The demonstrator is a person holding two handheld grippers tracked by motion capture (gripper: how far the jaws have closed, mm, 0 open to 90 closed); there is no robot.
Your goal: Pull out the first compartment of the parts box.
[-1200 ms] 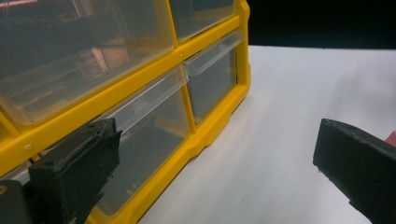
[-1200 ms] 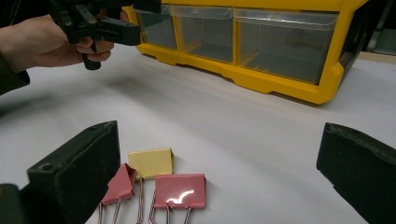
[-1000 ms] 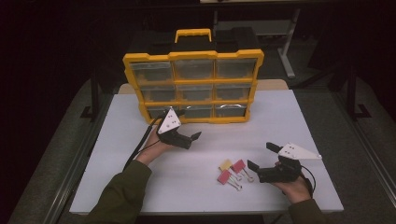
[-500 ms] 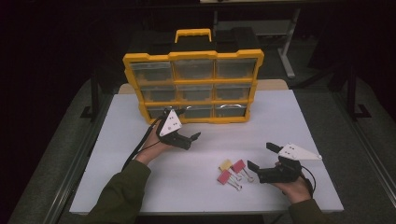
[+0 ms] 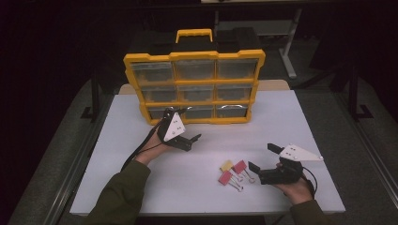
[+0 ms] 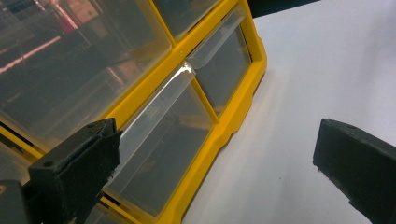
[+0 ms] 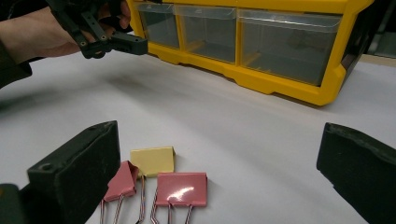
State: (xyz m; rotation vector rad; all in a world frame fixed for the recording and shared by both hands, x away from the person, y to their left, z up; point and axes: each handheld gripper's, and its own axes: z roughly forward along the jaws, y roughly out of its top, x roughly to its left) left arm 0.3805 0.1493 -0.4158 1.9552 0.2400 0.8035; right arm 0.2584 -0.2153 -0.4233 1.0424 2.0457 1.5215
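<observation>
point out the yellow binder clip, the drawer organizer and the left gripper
yellow binder clip [image 7: 152, 161], right gripper view, on its flat body
drawer organizer [image 5: 194, 54], high view, on its yellow top rail
left gripper [image 5: 190, 141], high view, between its open jaws

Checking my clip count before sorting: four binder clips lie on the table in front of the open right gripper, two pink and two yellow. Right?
Not quite: there are three binder clips, two pink and one yellow, as the right gripper view shows. They do lie on the table before the open right gripper.
</observation>
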